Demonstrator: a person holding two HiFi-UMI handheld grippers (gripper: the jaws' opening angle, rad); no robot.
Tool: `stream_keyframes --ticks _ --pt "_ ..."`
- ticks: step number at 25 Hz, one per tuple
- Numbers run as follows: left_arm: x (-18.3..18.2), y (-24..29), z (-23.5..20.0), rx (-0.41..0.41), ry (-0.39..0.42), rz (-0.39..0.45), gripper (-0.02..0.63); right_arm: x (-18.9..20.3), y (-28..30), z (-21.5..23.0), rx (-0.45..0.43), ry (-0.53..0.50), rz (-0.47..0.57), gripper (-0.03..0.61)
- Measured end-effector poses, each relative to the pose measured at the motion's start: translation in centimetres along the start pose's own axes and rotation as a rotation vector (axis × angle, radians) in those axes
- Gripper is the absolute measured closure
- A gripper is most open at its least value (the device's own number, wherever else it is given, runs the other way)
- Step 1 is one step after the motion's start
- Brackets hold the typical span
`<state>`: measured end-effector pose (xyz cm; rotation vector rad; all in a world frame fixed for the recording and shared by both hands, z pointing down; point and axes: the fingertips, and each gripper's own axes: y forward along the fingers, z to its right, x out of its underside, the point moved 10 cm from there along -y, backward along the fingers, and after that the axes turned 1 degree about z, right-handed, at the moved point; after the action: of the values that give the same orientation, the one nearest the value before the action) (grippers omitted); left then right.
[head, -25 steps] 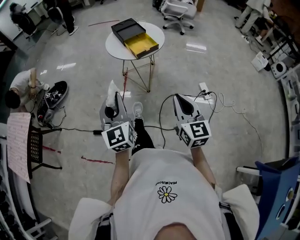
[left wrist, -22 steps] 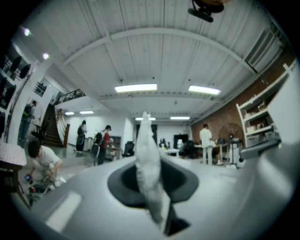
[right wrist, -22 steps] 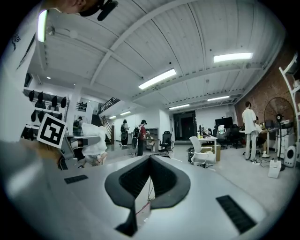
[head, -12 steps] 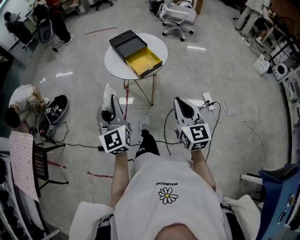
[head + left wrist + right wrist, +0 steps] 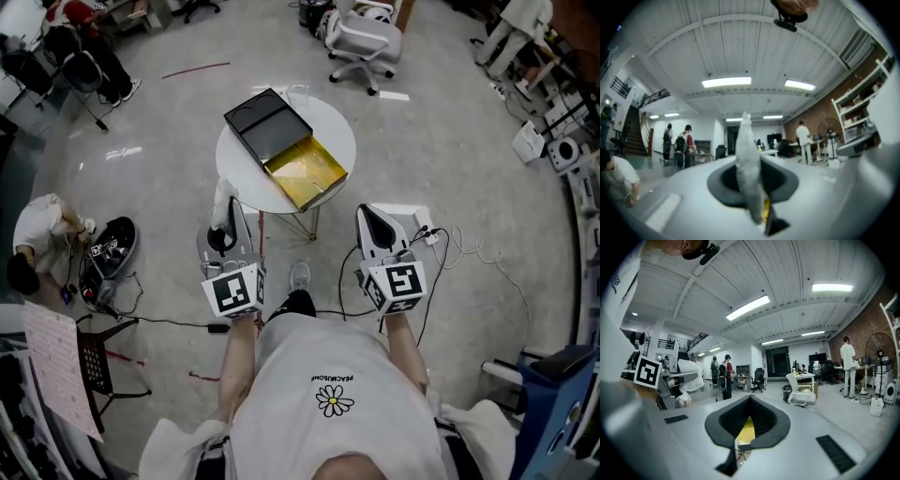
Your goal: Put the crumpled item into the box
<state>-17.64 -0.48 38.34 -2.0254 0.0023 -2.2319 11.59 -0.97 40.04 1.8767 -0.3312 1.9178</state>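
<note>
A white crumpled item [image 5: 223, 193] sticks up from the tip of my left gripper [image 5: 225, 214], which is shut on it. In the left gripper view the crumpled item [image 5: 745, 136] stands pinched between the dark pads of the left gripper [image 5: 749, 168]. My right gripper [image 5: 367, 212] is shut and holds nothing; in its own view the right gripper [image 5: 750, 401] has its pads meeting at the tip. The box [image 5: 307, 173], an open yellow tray beside its black lid [image 5: 265, 127], lies on a round white table [image 5: 242, 169] just ahead of both grippers.
The table stands on thin metal legs [image 5: 309, 223]. Cables [image 5: 455, 246] and a power strip trail over the floor at right. A person [image 5: 37, 234] crouches at far left next to gear. An office chair [image 5: 367, 37] stands behind the table and a blue chair [image 5: 553, 394] at right.
The table with the box has come closer and now sits just beyond the gripper tips. Both grippers keep their pose, and the left still holds the crumpled item.
</note>
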Motion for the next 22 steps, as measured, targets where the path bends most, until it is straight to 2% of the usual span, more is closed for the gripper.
stream_keyframes --ticks 6,10,12,17,22 --pt "-0.4 1.7 0.2 0.074 -0.003 0.005 0.563 -0.7 0.9 0.2 0.051 -0.001 0.001 0.578" --pt "-0.5 1.4 0.8 0.109 -0.013 -0.026 0.563 -1.4 0.5 -0.8 0.067 -0.014 -0.015 0.578" --pt "-0.5 1.2 1.2 0.116 -0.022 -0.037 0.563 -1.5 0.5 -0.9 0.056 -0.007 -0.026 0.578" --pt "-0.8 2.1 2.0 0.125 -0.027 -0.02 0.563 -0.8 1.6 -0.1 0.029 0.086 -0.017 0.578" --pt "-1.3 3.3 2.5 0.081 -0.02 -0.002 0.563 -1.9 3.1 0.1 -0.018 0.023 -0.003 0.578"
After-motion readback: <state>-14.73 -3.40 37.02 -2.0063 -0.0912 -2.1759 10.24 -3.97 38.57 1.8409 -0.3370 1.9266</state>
